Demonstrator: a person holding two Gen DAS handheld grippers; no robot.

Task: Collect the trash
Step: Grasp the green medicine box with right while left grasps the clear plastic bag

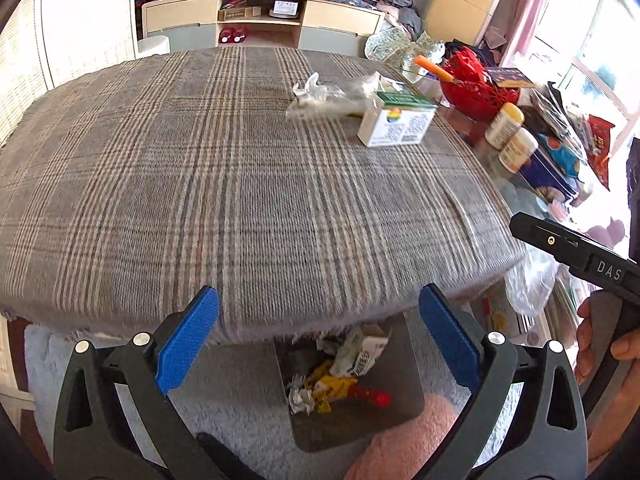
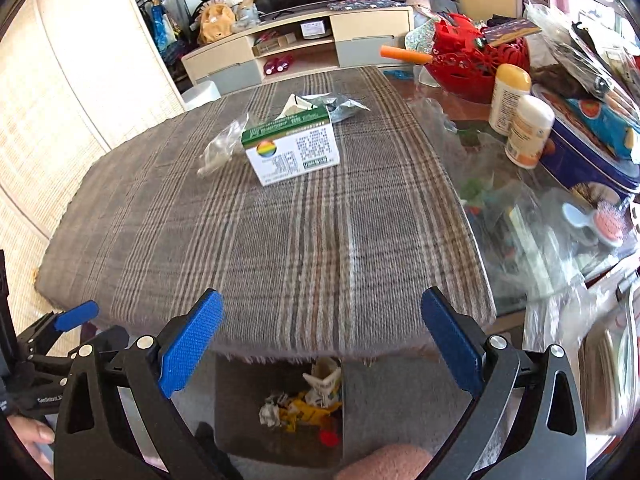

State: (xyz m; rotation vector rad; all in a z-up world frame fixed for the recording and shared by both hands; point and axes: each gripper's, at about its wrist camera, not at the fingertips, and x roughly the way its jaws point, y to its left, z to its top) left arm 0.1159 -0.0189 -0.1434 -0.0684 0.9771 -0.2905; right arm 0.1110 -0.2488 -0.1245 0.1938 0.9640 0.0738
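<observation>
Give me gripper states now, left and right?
Left gripper: open, nothing between the pads.
Right gripper: open, nothing between the pads.

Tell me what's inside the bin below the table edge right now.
The bin holds crumpled white paper, yellow wrappers, a white printed carton and something red. Its far part is hidden under the plaid cloth, and anything beneath the pile is covered.
</observation>
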